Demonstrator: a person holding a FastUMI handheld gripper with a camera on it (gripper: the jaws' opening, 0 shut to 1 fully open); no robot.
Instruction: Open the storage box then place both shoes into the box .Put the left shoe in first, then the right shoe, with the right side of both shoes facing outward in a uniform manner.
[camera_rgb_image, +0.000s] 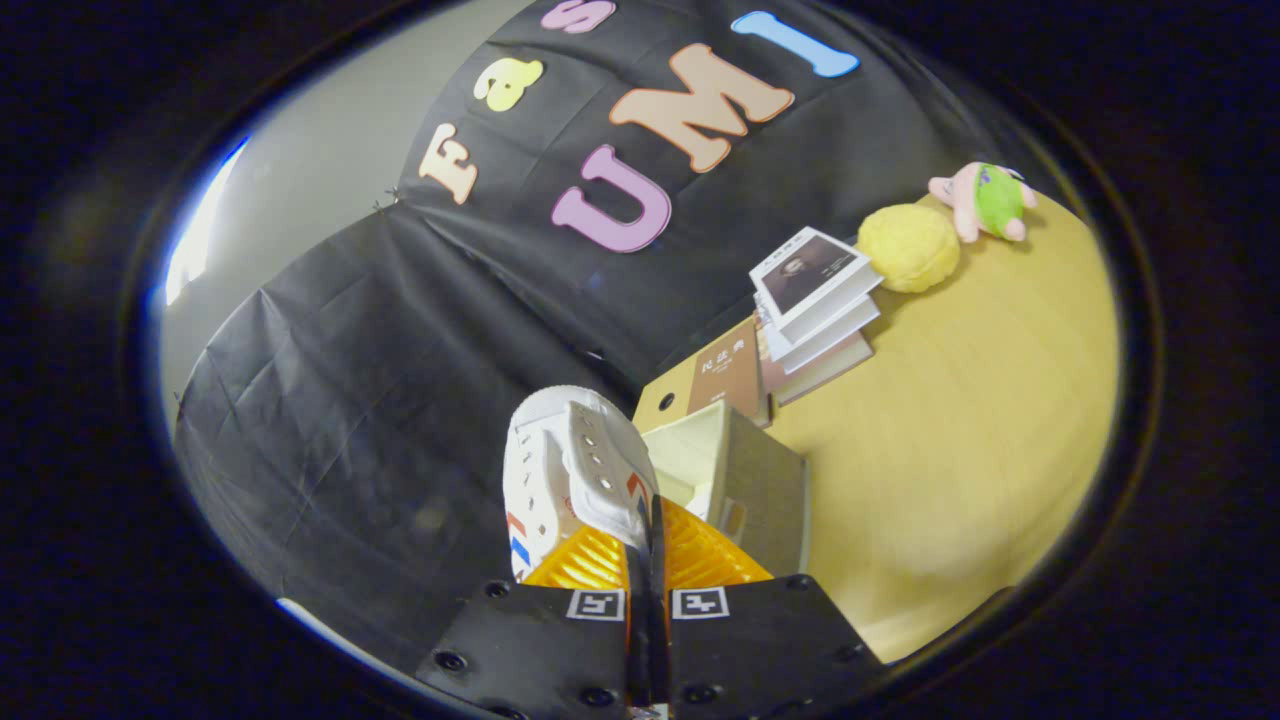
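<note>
A white sneaker (570, 470) with red and blue side marks hangs in the air, pinched at its heel collar by my gripper (645, 545), whose fingers are closed tight on the shoe's rim. The view is strongly tilted. Just beyond the shoe and to its right stands the storage box (745, 470), grey outside and pale inside, with its opening turned toward the shoe. Part of the box's inside is hidden behind the shoe and the fingers. The box rests on a yellow wooden table (960, 440).
A stack of books (815, 300) lies on the table beyond the box, with a brown book (725, 375) beside it. Farther off sit a yellow round plush (908, 248) and a pink and green plush toy (985, 200). Black cloth walls stand behind.
</note>
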